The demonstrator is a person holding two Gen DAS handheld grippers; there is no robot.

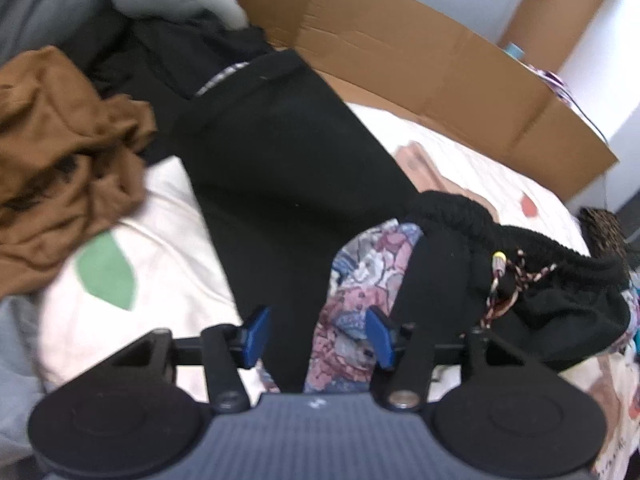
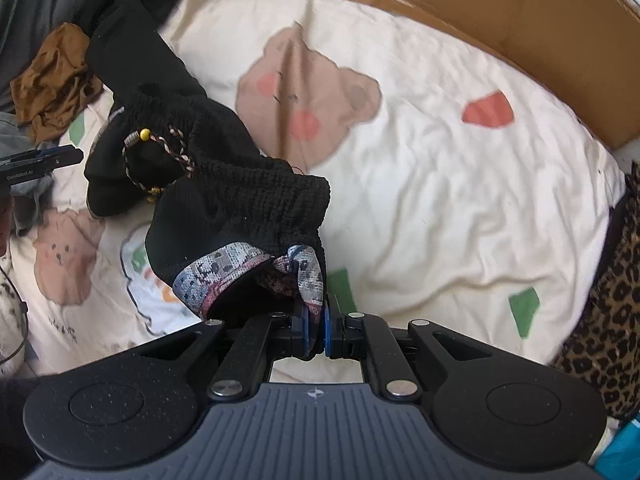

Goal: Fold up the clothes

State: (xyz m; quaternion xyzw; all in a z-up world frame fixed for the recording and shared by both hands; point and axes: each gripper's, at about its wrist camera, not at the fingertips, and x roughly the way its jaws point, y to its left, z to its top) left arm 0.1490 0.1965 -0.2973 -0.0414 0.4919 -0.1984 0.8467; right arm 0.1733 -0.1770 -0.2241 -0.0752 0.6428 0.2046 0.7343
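A cream quilted bedspread [image 2: 440,168] printed with brown bear faces, red and green patches covers the bed. A tall brown cardboard sheet [image 1: 400,48] stands along its far edge against a pale wall. A long black pair of trousers [image 1: 288,160] with a knitted waistband and patterned lining lies stretched across the spread. A crumpled brown garment [image 1: 64,132] sits beside it, and leopard-print fabric [image 2: 600,320] lies at the bed's right edge. The right gripper [image 2: 318,330] is clamped on the trousers' patterned lining at the waist. The left gripper [image 1: 318,336] stands with jaws apart around the trouser fabric. A braided drawstring [image 2: 168,152] with a yellow bead hangs at the waistband.
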